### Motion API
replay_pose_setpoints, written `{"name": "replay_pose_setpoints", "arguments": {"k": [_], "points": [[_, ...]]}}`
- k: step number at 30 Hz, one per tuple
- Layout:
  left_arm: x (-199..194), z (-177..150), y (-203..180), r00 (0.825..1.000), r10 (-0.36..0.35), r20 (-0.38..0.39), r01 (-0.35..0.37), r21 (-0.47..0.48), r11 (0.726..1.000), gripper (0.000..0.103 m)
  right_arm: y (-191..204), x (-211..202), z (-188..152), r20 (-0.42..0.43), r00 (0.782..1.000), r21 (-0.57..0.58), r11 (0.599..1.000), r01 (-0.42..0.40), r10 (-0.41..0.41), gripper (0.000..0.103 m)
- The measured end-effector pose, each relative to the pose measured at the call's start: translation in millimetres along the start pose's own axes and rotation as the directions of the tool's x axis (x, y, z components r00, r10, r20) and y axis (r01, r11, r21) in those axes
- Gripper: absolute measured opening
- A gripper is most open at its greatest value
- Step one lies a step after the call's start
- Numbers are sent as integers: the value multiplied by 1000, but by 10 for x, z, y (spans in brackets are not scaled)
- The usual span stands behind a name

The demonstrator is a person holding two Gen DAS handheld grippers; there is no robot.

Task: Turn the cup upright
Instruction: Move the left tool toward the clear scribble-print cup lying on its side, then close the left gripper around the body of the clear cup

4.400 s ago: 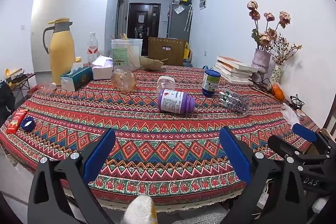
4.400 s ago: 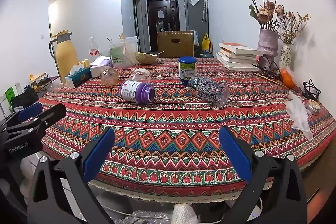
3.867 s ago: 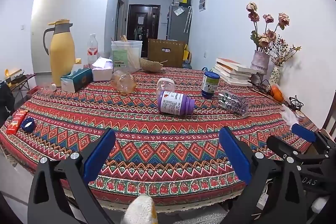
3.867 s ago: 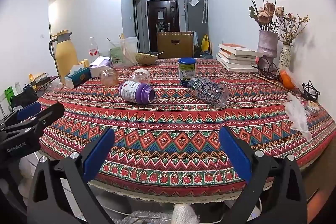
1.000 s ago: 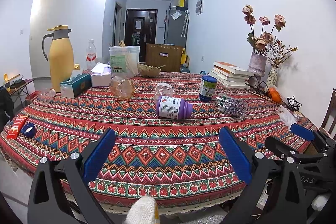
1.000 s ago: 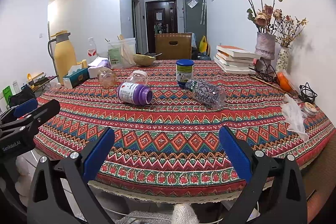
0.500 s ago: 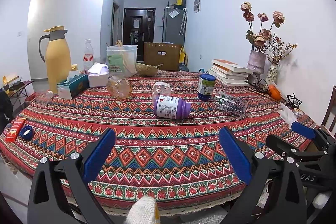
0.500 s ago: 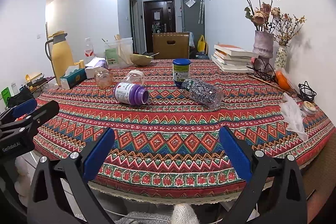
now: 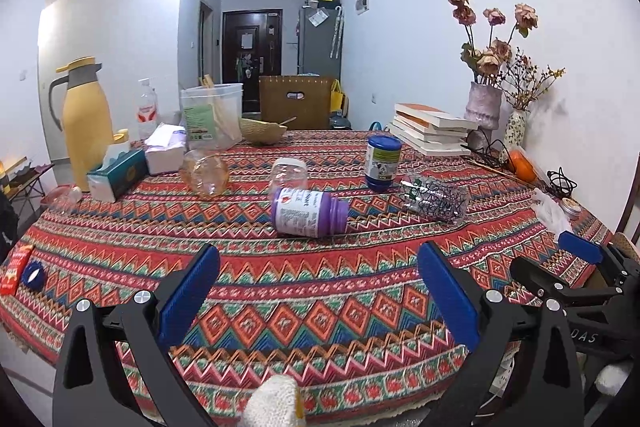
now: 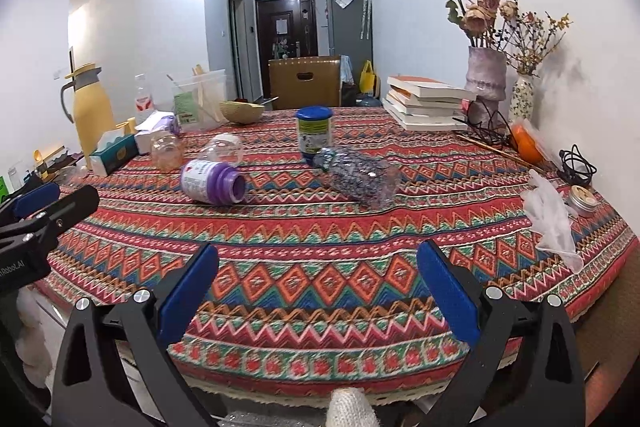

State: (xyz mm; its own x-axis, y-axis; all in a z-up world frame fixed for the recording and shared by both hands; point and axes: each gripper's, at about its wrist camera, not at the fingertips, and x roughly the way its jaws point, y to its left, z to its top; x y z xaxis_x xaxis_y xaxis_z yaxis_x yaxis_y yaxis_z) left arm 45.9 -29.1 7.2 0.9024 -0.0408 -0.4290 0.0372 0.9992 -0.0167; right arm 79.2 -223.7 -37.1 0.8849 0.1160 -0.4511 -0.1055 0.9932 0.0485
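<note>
1. We hold both tools over the near edge of the patterned tablecloth (image 10: 320, 227), well short of anything on it. The left gripper (image 9: 318, 291) has its blue pads spread wide with nothing between them, and the right gripper (image 10: 318, 289) is spread and unladen too.

2. The task's thing is most likely the patterned clear cup (image 10: 358, 175), which lies on its side near the middle of the table, just in front of the upright blue-lidded jar (image 10: 314, 133). In the right wrist view its wider end points toward us and to the right. Which end is the open mouth we cannot tell for certain.

3. Other toppled vessels could be mistaken for it: a purple bottle (image 10: 212, 185) on its side to the left, a clear plastic jar (image 9: 289, 175) behind that, and an amber glass jar (image 9: 204, 173) farther left.

4. In our judgement the reach is the step in hand, and the right tool is better placed, since the cup sits closer to its line of sight.

5. To do it well, we would come in across the cup's body, pads on opposite walls near mid-length, then close gently; thin clear plastic may buckle or squirt out.

6. We would lift slightly before rotating, keeping clear of the jar behind, so the base meets the cloth flat.
</note>
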Motion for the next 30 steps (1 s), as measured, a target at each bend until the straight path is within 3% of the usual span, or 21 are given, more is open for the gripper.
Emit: {"name": "replay_pose_setpoints", "arguments": {"k": [10,15,18,20,23,26,30], "points": [[497,301,-313,998,-45,-37,48,90,995,96,-438,306,108,-7,997,22,997,72,-72,95],[788,462,-587,993,-96,-72,111,235,966,96,-670,464,159,-23,994,18,994,108,-108,96],[995,526,-823,989,-96,-115,133,369,920,96,-813,555,182,-31,991,16,991,130,-130,95],[1142,562,-978,982,-104,-156,165,456,875,96,-896,606,191,-37,989,8,989,145,-144,96],[1329,616,-1143,974,-113,-199,204,535,820,96,-1012,679,198,-52,987,-7,988,154,-154,95],[1548,659,-1310,968,-99,-229,224,623,749,96,-1131,747,214,-70,984,-29,986,161,-163,95],[1869,660,-1541,970,-28,-242,203,742,639,96,-1253,849,236,-104,980,-52,985,162,-167,96]]}}
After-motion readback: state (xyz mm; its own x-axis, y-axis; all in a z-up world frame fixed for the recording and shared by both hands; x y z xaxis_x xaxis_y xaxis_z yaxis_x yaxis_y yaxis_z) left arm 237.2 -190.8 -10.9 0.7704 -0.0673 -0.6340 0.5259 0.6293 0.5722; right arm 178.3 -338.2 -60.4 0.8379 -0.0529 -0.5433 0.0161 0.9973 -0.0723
